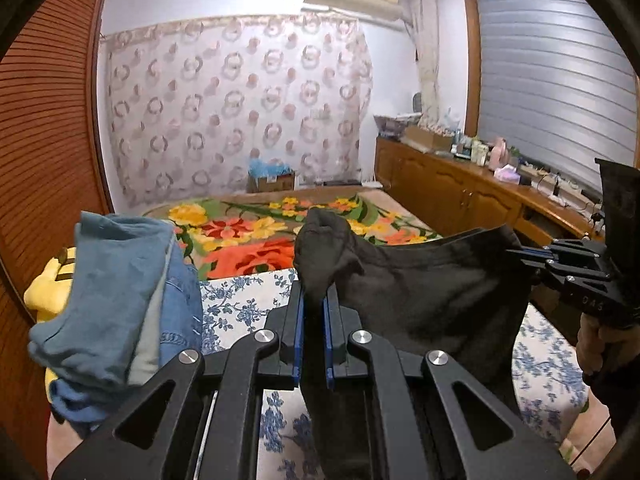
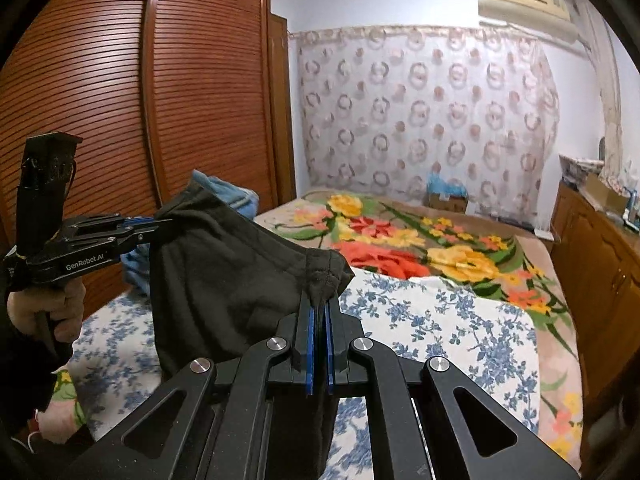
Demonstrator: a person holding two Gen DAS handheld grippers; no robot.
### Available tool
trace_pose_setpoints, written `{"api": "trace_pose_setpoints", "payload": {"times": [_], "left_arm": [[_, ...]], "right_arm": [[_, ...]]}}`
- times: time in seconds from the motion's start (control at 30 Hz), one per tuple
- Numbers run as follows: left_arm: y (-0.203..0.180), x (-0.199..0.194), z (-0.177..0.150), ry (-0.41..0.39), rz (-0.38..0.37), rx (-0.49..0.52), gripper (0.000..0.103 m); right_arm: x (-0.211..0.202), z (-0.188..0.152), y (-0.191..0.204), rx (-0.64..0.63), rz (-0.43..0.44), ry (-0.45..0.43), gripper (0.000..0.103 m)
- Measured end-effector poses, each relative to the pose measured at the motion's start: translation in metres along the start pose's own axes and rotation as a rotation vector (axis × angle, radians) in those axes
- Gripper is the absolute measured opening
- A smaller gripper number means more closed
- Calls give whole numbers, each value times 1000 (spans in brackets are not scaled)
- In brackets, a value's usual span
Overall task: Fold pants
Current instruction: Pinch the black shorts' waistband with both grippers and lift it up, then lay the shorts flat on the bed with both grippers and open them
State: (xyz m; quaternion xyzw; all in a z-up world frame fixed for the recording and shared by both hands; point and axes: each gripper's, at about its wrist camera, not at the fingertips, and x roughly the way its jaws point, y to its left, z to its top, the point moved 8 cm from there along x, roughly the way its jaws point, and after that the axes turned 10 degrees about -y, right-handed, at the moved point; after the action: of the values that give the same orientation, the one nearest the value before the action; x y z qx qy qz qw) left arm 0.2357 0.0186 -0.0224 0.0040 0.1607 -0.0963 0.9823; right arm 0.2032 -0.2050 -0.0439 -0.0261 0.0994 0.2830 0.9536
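While your left gripper (image 1: 314,308) pinches one bunched corner of the black pants (image 1: 420,280) tight, your right gripper (image 2: 319,312) is clamped on the other at 3 o'clock. Between them the soft dark cloth hangs in a slack fold above the blue-flowered sheet (image 2: 440,320). At 9 o'clock sits a pile of blue clothes (image 1: 116,288); toward 12 o'clock the bright floral blanket (image 2: 420,248) lies open, edged by a wooden cabinet (image 1: 460,188) at 2.

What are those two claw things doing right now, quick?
Left gripper: shut, pinching one bunched corner of the dark charcoal cloth pants.
Right gripper: shut, pinching the other corner of the same pants.
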Motion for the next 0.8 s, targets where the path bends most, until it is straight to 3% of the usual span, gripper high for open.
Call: {"api": "trace_pose_setpoints", "payload": {"times": [0.6,0.8], "left_arm": [[18,93,-25,131,33,-5,9],[20,116,-53,229,46,5,9]], "right_arm": [[113,5,-13,-16,-58,148,4],[146,-6,-11,-7,-69,246,4]]}}
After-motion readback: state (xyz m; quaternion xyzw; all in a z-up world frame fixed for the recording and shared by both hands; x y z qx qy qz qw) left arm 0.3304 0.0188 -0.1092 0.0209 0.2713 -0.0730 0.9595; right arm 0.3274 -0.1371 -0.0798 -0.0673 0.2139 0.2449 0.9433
